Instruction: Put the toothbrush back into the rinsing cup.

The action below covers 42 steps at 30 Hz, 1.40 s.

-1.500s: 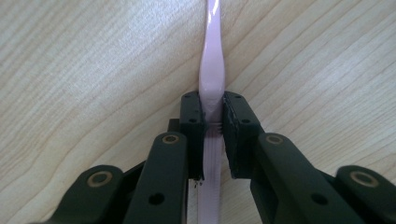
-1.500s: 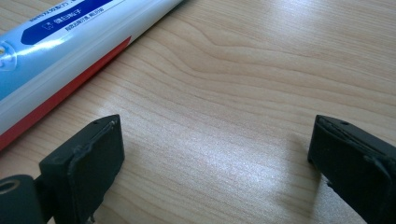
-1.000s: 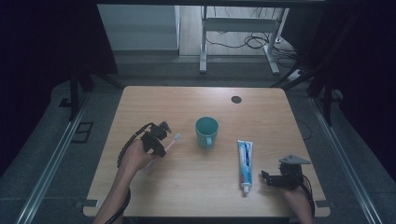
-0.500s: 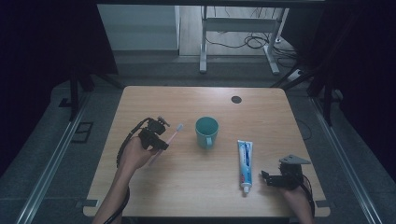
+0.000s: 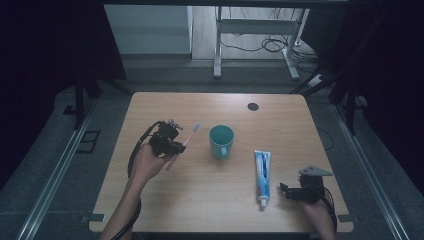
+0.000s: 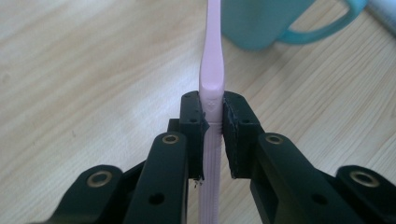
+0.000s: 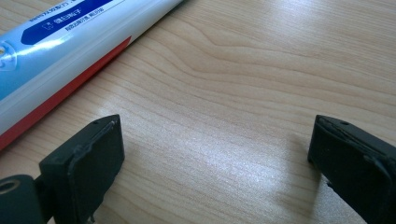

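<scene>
Left hand-held gripper (image 5: 172, 142) pinching a pink toothbrush (image 5: 184, 144) by the handle, raised over the left part of the table (image 5: 165, 200), head slanting far and right toward the teal mug (image 5: 221, 141). In the left gripper view, pads pressed on both sides of the toothbrush (image 6: 211, 88); bristle end cut off by the top edge, mug (image 6: 275, 21) showing as base and handle alone. Right hand-held gripper (image 5: 286, 191) low at the near right of the table, spread wide with bare wood between the pads (image 7: 88, 158). Toothpaste tube (image 5: 262, 175) flat just left of it, cap toward the near edge; print too small to read from above, tube (image 7: 60, 42) cropped in the right gripper view.
</scene>
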### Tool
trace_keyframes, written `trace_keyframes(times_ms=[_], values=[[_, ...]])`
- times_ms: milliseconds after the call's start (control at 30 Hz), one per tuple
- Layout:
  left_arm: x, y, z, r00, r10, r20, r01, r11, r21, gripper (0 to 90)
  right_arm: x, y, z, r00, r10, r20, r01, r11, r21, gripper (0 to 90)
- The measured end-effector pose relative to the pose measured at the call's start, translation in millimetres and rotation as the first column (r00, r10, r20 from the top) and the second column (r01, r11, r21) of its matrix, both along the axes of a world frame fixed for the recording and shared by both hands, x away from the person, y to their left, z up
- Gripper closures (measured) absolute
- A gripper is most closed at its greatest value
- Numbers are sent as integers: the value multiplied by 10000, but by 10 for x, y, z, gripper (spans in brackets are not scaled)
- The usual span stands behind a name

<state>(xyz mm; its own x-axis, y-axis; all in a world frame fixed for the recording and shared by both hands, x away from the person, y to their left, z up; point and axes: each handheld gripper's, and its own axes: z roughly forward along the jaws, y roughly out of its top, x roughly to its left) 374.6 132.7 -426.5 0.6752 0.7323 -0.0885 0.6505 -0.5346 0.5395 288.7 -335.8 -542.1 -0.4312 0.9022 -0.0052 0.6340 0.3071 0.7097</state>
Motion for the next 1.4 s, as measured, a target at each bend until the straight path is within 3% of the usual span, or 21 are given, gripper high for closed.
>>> trace_keyframes(times_ms=[333, 533, 867, 933, 1400], values=[[-11, -61, 142, 9955, -199, 930, 257, 9977, -622, 790, 1, 0, 0, 10000, -8, 7, 8, 10000, 3, 37], [-9, -109, 199, 9928, -57, 1194, 193, 9934, -1128, 790, 1, 0, -1, 10000, 1, 15, -1, 10000, -3, 37], [19, -233, 284, 9841, -19, 1773, 332, 9843, -1736, 791, 1, 0, -1, 10000, 1, 17, -1, 10000, 0, 37], [40, -276, 308, 9825, 27, 1863, 357, 9787, -2023, 790, 1, 0, -1, 10000, 2, 18, -2, 10000, -2, 37], [134, -468, 383, 9700, 259, 2418, 404, 9634, -2651, 791, 1, 0, -1, 10000, 1, 16, -1, 10000, -1, 37]])
